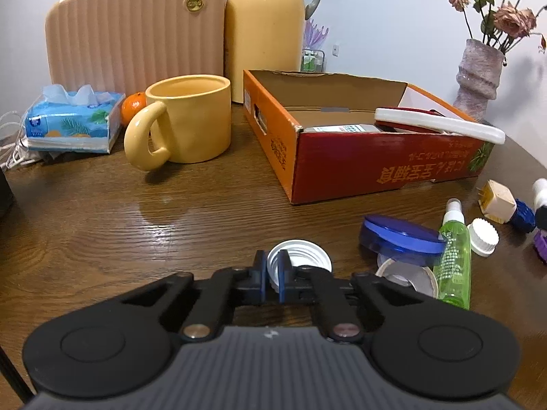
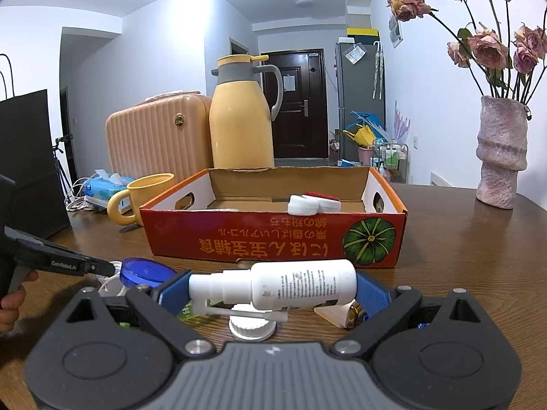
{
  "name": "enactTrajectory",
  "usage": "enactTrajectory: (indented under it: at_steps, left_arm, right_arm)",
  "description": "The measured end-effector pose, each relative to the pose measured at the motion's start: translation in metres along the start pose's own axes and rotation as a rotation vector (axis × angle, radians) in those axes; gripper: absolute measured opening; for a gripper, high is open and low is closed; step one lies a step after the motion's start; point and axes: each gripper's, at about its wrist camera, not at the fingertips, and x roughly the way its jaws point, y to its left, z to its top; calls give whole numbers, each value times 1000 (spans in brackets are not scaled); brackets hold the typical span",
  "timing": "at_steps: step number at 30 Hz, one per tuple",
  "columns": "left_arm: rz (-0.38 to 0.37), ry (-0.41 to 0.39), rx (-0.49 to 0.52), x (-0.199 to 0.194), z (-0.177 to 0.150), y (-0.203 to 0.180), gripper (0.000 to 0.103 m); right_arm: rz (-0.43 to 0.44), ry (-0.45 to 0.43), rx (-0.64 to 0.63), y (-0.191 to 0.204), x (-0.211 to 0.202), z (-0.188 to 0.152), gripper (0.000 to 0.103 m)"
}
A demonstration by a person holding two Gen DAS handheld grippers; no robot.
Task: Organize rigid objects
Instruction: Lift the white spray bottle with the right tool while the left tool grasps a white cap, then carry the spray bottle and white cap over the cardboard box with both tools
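My left gripper (image 1: 272,278) is shut on the rim of a white ribbed lid (image 1: 302,259), low over the wooden table. My right gripper (image 2: 270,288) is shut on a white spray bottle (image 2: 290,285) held sideways above the table, in front of the red-orange cardboard box (image 2: 273,239). The box (image 1: 342,167) holds white and red flat items (image 1: 441,124) and a small carton. Loose on the table lie a blue lid (image 1: 401,235), a green spray bottle (image 1: 453,263), a white cap (image 1: 483,237) and a beige plug (image 1: 499,201).
A yellow mug (image 1: 186,119), tissue pack (image 1: 73,121), orange (image 1: 133,106), peach case (image 1: 136,30) and yellow thermos (image 1: 265,27) stand behind. A vase of dried roses (image 2: 502,157) stands at the right. A black bag (image 2: 30,157) is at the left.
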Motion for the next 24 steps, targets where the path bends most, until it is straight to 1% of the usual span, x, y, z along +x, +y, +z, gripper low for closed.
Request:
enactTrajectory:
  at_steps: [6,15,24]
  left_arm:
    - [54,-49,15,-12,-3,-8,6]
    - [106,-147,-23,-45,-10,-14,6]
    - [78,-205,-46,-74,-20,-34,6]
  right_arm:
    - [9,-9,3,0,-2,0,98]
    - [26,-28,9,0,-9,1,98]
    - [36,-55,21,2,-20,2,98]
